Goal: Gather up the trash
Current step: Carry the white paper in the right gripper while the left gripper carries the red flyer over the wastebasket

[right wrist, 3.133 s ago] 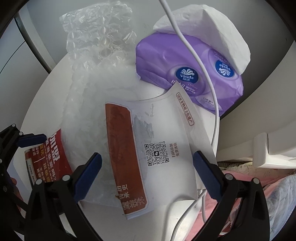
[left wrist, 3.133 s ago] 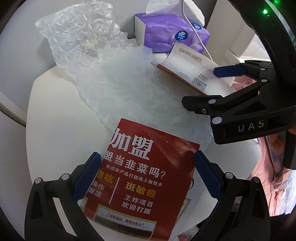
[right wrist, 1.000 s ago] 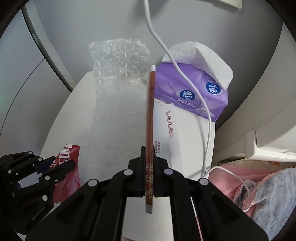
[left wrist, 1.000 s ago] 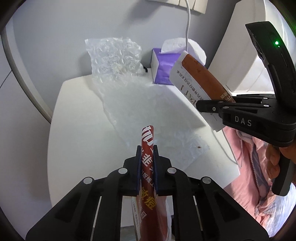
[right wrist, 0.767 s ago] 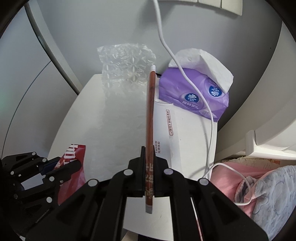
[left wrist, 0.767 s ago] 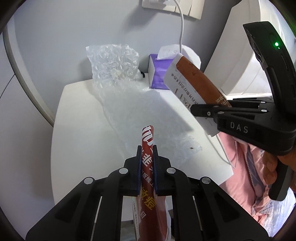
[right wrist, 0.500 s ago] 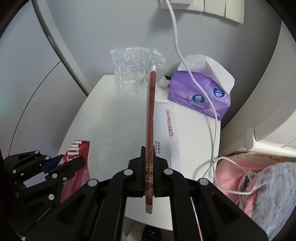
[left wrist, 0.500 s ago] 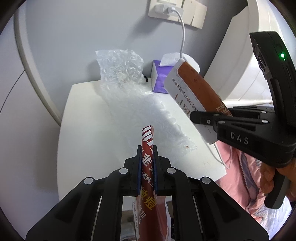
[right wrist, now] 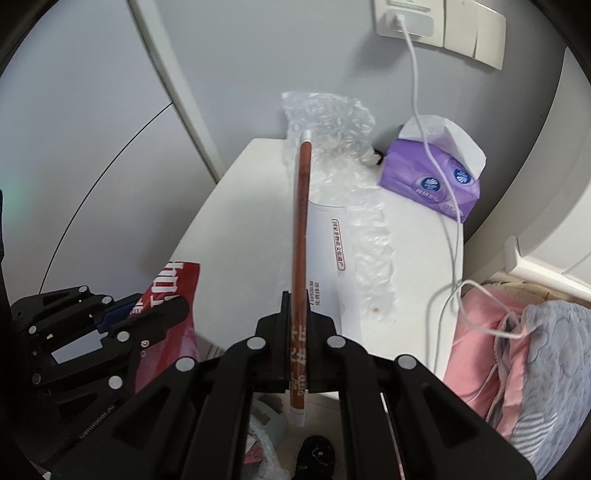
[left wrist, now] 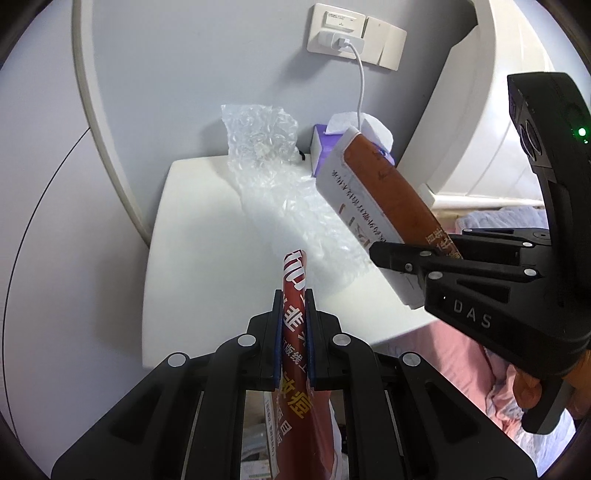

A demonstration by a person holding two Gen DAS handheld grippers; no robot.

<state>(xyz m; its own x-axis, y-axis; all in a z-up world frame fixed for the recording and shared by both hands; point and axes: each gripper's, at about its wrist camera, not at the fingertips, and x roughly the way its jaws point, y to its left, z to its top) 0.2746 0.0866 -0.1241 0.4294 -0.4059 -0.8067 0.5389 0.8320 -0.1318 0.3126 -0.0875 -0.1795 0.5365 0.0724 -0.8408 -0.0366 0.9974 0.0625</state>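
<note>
The left hand-held gripper [left wrist: 293, 325] is closed flat on a red flyer [left wrist: 295, 354], pinching it edge-on so the sheet stands up between the jaws and hangs below them; the right hand-held gripper [right wrist: 298, 325] is likewise clamped shut on a brown-and-white leaflet [right wrist: 301, 229], which sticks out forward, thin edge toward its camera. Both pieces of trash are lifted clear of the white desk [left wrist: 192, 236], while a long sheet of bubble wrap [left wrist: 273, 177] lies across the desk, its far end propped against the wall beside a purple tissue pack [right wrist: 428, 184]. The risks from here, as I judge them: each paper is held by a narrow strip only, so a quick swing could let it slide or flutter out, most likely the flyer, whose free lower part is floppy. With both grippers full, the bubble wrap cannot be picked up until something is dropped off, and no bin can be made out for certain in either view. A white charging cable [right wrist: 436, 155] runs from the wall socket [right wrist: 402, 22] over the tissue pack and off the desk edge toward the pink bedding [right wrist: 491, 332]; the right gripper moving that way could snag it and drag the pack along
</note>
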